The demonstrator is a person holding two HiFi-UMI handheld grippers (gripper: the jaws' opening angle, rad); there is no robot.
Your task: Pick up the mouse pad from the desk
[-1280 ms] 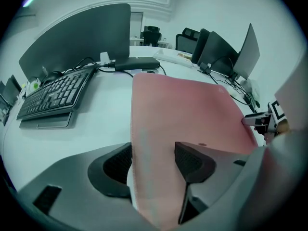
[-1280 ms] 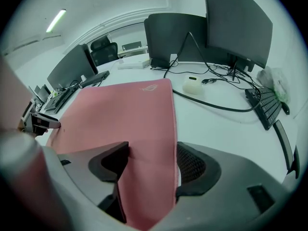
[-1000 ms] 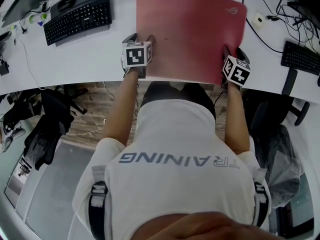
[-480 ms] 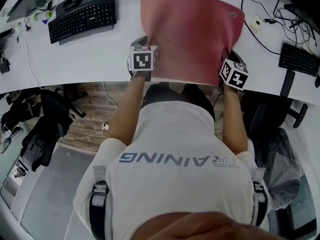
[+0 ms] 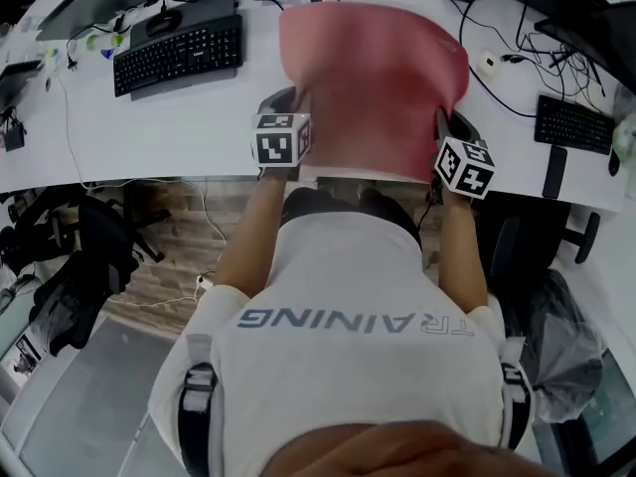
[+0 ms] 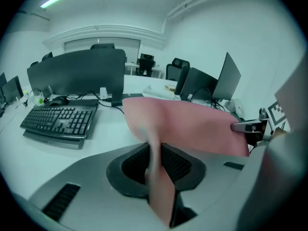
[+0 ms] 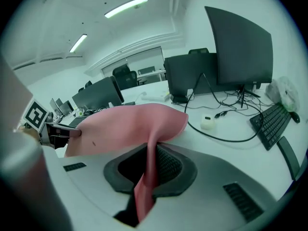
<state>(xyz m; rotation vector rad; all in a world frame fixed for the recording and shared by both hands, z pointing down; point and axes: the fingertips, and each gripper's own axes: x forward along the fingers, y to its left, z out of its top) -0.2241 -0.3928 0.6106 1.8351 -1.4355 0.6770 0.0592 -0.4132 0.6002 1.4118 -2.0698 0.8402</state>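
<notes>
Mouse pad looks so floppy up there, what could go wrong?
The left gripper and right gripper, jaws closing on it, each pinch only a thin edge of the mouse pad, so it could slip out. It sags between them, and its far end might knock the small white box on the desk.

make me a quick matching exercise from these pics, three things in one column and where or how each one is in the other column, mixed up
Things:
1. red fabric mouse pad
2. small white box on a cable
3. black computer mouse

Places or states:
a. on the white desk, just beyond the black keyboard
b. near edge raised off the desk, sheet bent
c. on the desk, right of the pad in the head view

Pairs: 1-b, 2-c, 3-a
</notes>
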